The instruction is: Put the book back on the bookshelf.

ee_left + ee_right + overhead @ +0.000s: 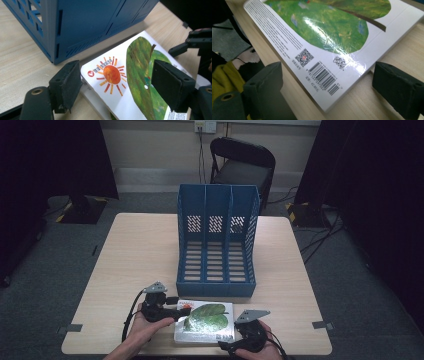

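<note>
The picture book (205, 321) is lying flat near the front edge of the surface (140, 250), just in front of the blue 3-compartment file holder (218, 240), whose compartments are standing empty. The step in hand appears to be the approach for a 2-gripper pickup of the book.

The left gripper (176, 311) is sitting at the book's left edge. In the left gripper view its jaws are standing wide open, released, straddling the corner that carries the sun print (111, 74); neither jaw is visibly pressing on the cover.

The right gripper (245, 332) is sitting at the book's front right corner. In the right gripper view its jaws are also standing wide open, 1 on each side of the barcode (325, 77) corner, gripping nothing.

The next move is likely calling for closing the jaws on the book's edges, lifting it, turning it upright, and guiding it into 1 compartment.
</note>
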